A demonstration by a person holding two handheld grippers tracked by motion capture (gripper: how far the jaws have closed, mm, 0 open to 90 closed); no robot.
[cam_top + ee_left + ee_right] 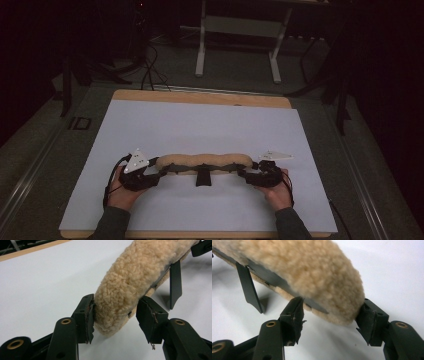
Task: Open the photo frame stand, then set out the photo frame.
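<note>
Fleece, tan and curly, covers the long padded strap (202, 162) that lies across the near part of the white worktop (200, 125), one end at each gripper. Nearest the camera, a person's two hands hold the left gripper (150, 175) and right gripper (250, 175), level with the sheet and facing each other along the pad. Left gripper view: the jaws stand apart around the rounded end of the strap (125, 290); one pad just meets the pile, the other is clear of it, so no grip is on. Right gripper view: the jaws likewise straddle the other end (312, 272), one pad at the fleece, the other short of the dark webbing band (277, 280), the grip slack. A short black tab (203, 177) hangs from the band at mid-length and rests on the sheet. Farther off, the wooden edge (200, 97) of the worktop shows, then a dim floor with cables and a white table frame (240, 40). Risk, as judged: with both ends loose, closing on pile alone instead of the webbing could let an end slip out; uneven pulls could twist the pad, or the tab could drag on the sheet.
</note>
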